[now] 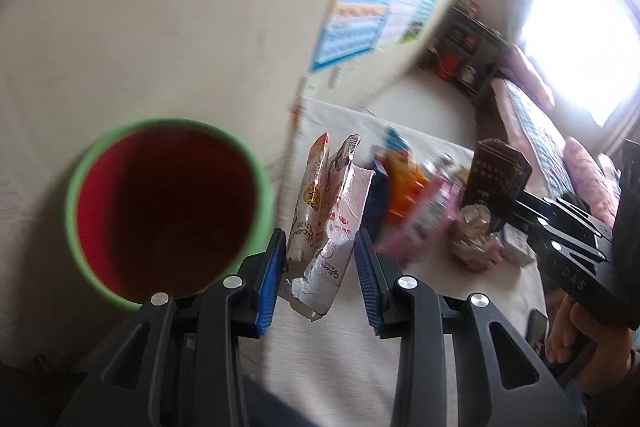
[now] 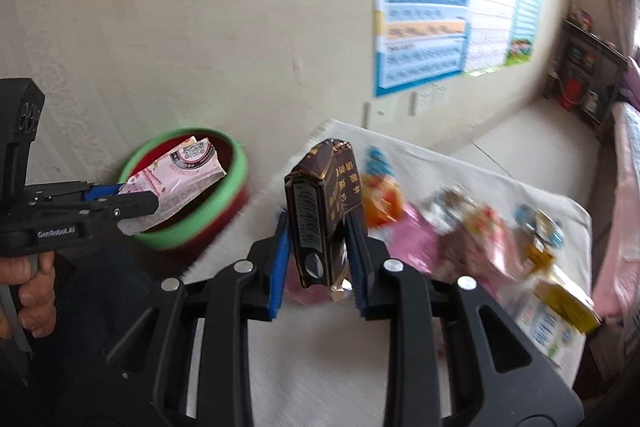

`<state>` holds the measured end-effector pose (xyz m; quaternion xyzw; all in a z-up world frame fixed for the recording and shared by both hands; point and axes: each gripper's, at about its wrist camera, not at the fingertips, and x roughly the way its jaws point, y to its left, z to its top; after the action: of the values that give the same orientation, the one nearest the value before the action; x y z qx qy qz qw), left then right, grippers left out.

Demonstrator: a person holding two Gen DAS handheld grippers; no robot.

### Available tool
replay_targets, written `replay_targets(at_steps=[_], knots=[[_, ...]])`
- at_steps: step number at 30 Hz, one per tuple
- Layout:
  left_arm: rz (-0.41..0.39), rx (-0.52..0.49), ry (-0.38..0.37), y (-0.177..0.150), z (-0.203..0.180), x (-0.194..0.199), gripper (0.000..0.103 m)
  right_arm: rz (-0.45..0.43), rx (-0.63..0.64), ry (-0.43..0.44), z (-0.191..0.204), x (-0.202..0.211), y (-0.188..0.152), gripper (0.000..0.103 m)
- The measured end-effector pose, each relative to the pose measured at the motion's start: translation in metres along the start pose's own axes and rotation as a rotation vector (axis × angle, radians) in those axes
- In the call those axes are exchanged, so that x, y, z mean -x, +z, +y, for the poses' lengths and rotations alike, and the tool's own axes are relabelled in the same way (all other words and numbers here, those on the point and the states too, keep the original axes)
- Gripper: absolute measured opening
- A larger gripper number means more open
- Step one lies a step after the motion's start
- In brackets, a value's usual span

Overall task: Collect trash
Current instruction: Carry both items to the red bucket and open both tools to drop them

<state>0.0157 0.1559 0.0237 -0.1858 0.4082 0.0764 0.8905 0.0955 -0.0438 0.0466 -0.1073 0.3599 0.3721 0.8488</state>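
White cloth covers the surface (image 2: 320,347) that runs along a beige wall, with both tools raised above it. Nearest the right wrist camera, the right hand-held gripper (image 2: 318,259) is clamped on a dark brown carton (image 2: 320,211) printed in gold, which stands nearly upright between the blue pads. From the left wrist camera, the left hand-held gripper (image 1: 320,279) has a crumpled pink-and-white wrapper (image 1: 328,223) between its pads; the right wrist view shows it gripped and lifted over the rim of the bin. That red bin (image 2: 188,195) with its green rim stands at the left end of the surface, against the wall. A hand (image 2: 34,291) grips the left tool's handle. Beyond the tools, more litter lies scattered across the cloth: a heap of coloured wrappers (image 2: 440,227) in pink, orange and blue, and a yellow-and-white box (image 2: 560,307) near the far right edge. Farther back, posters (image 2: 440,19) hang on the wall, a dark shelf unit (image 2: 588,67) stands in the corner, and a bed with pink bedding (image 1: 560,147) lies under a bright window.
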Motion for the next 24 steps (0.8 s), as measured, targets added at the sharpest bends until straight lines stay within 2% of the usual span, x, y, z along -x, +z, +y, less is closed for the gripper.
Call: replay_targets(at_steps=[12, 18, 24], knots=[[-0.054, 0.090, 0.097, 0.021, 0.100, 0.030, 0.033, 0.021, 0.062, 0.218, 0.091, -0.062, 0.070, 0.027], [-0.072, 0.125, 0.119, 0.028, 0.131, 0.039, 0.033, 0.065, 0.099, 0.253, 0.131, -0.099, 0.085, 0.027], [-0.076, 0.152, 0.119, 0.034, 0.155, 0.039, 0.033, 0.111, 0.106, 0.256, 0.150, -0.126, 0.086, 0.027]])
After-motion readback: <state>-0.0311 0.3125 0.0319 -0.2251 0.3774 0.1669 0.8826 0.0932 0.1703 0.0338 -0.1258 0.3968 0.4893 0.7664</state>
